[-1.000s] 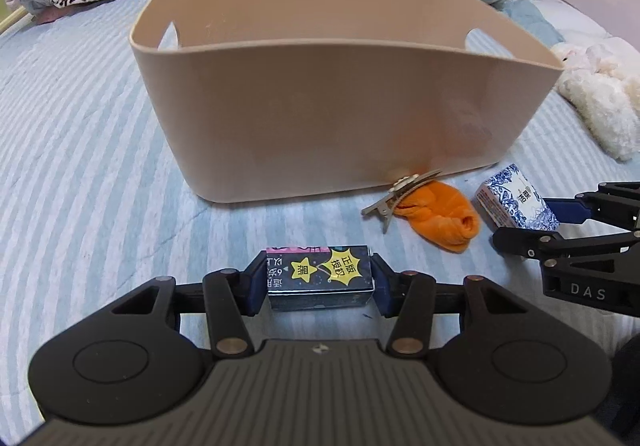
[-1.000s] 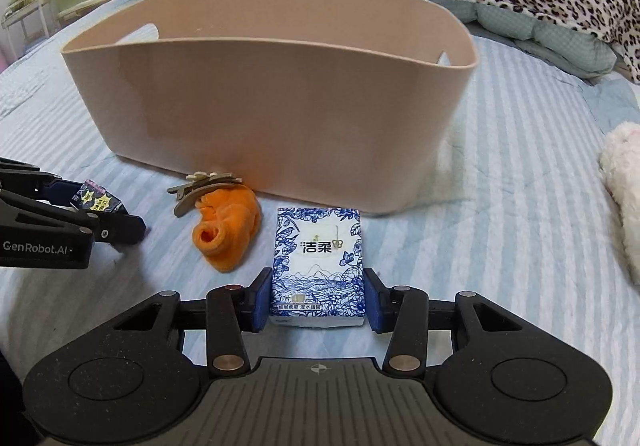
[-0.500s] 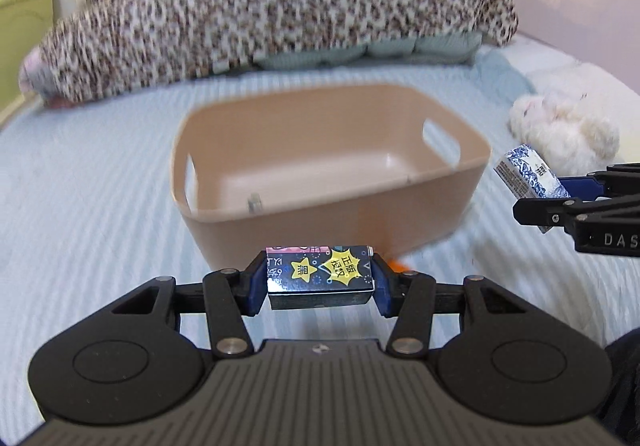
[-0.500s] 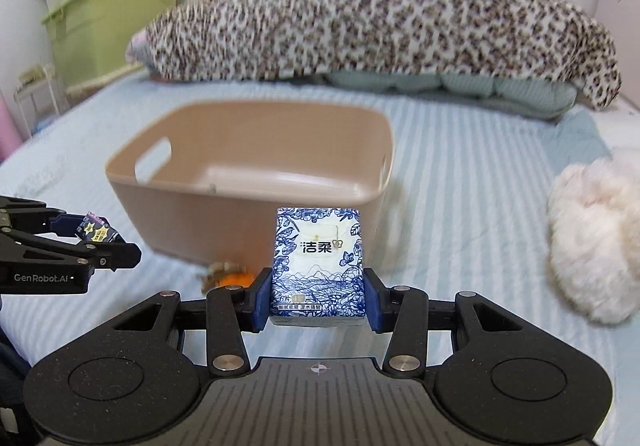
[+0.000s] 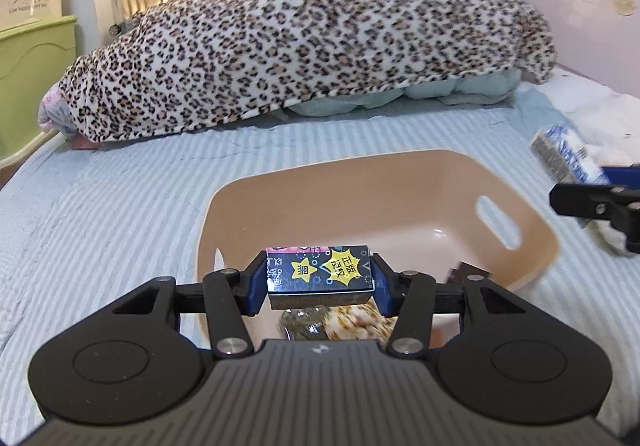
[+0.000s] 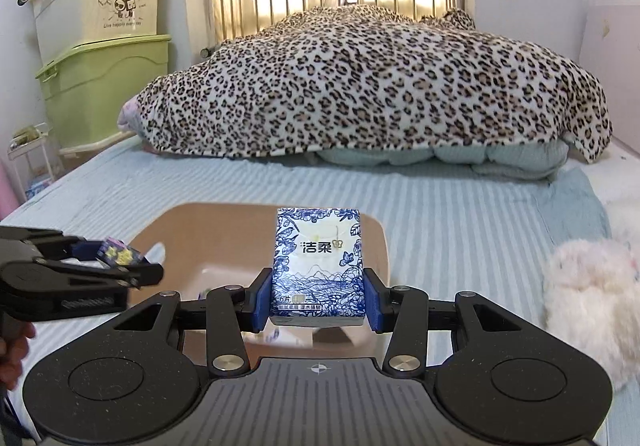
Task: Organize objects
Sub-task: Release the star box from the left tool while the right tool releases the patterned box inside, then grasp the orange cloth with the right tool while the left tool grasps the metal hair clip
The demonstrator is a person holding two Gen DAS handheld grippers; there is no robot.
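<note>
Pinching a small dark box (image 5: 320,269) with yellow star stickers by its short ends, the left gripper (image 5: 320,280) holds its jaws tight above the tan basket (image 5: 532,222) on the striped bed (image 5: 100,206), placed, I'd judge, to drop it in. Beside it the right gripper (image 6: 319,298) clamps a blue-and-white tissue pack (image 6: 319,266) upright over the same basket. Something mottled and blurred already lies on the basket floor beneath the left jaws, and I cannot tell what it is.

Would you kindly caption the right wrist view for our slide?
Right tongs clamp a blue-and-white tissue pack above the beige basket on the striped bed.
</note>
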